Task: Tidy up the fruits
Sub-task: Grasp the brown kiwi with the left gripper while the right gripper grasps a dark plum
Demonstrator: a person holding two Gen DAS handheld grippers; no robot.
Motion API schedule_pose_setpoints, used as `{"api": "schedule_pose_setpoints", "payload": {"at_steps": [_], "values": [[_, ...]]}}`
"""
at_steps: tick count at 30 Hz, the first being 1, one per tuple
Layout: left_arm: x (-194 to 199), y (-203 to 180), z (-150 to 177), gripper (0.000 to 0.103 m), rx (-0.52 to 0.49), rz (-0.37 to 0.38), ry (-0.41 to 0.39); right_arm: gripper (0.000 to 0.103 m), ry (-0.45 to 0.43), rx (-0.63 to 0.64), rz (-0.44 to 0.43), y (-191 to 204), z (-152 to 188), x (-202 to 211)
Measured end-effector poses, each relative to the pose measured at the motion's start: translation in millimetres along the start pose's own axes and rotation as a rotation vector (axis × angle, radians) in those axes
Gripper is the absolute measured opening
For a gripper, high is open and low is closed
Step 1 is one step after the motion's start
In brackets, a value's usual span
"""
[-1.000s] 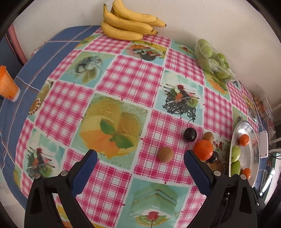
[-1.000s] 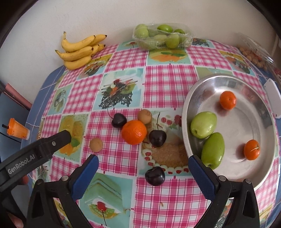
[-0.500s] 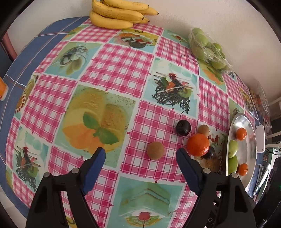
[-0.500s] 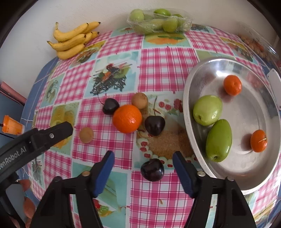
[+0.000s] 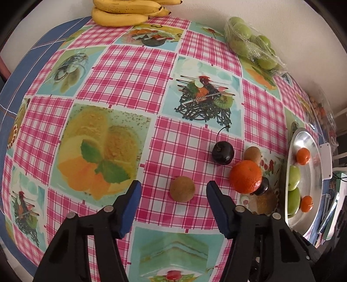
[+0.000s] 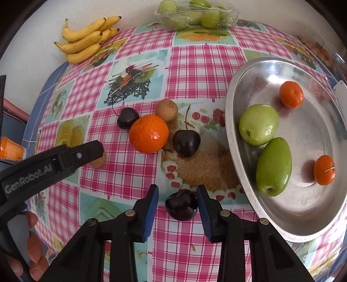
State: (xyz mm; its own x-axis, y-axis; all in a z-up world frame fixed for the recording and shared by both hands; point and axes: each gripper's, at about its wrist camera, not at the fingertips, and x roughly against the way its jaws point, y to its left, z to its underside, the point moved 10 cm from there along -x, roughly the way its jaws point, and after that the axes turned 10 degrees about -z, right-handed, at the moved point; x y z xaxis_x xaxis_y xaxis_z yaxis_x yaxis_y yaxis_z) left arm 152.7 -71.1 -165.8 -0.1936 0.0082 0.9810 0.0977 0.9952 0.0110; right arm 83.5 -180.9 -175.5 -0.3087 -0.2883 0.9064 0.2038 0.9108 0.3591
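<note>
The right gripper (image 6: 177, 205) has just been closing its jaws around a dark, glossy cherry (image 6: 181, 204) that lies on the tablecloth. The right blue pad appears to touch the cherry; a narrow gap remains at the left pad, so the jaws are not yet clamped on it.

The left gripper (image 5: 173, 200) has also just been closing its jaws. A small round brown fruit (image 5: 182, 189) lies between its blue fingertips, clear of both pads, with the wider gap on the left side. The jaws stand about half apart and grip nothing.

Beyond the brown fruit, up and to the right in the left wrist view, a large orange mandarin (image 5: 245, 176) rests on the pink-checked, picture-printed tablecloth (image 5: 134, 71). A second dark cherry with a curved stem (image 5: 222, 153) lies just beside the mandarin, and a second brown round fruit (image 5: 252, 154) sits close behind it. A third dark cherry (image 6: 186, 143) lies just to the right of the mandarin in the right wrist view.

The oval metal tray (image 6: 303, 208) stands at the right of this group. It holds two green fruits (image 6: 258, 124) and two small mandarins (image 6: 291, 94).

A bunch of yellow bananas (image 6: 86, 41) and a clear wrapped punnet of green fruits (image 6: 195, 16) lie at the far edge, against the wall.
</note>
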Motion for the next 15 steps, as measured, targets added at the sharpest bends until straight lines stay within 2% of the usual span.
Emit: {"api": "schedule_pose_setpoints", "payload": {"at_steps": [4,6,11,15], "values": [[-8,-8,-4,0.054,-0.013,0.001,0.01,0.036,0.002,-0.001,0.006,-5,1,3],[-11,-11,-5,0.043,-0.02,0.002,0.013,0.034,0.004,0.003,0.01,-6,2,4],[-11,-14,-5,0.026,-0.045,-0.004,0.001,0.031,0.004,0.0,0.002,-6,2,5],[-10,-15,-5,0.026,-0.049,-0.01,-0.006,0.031,0.002,-0.007,-0.011,-5,2,5]]}}
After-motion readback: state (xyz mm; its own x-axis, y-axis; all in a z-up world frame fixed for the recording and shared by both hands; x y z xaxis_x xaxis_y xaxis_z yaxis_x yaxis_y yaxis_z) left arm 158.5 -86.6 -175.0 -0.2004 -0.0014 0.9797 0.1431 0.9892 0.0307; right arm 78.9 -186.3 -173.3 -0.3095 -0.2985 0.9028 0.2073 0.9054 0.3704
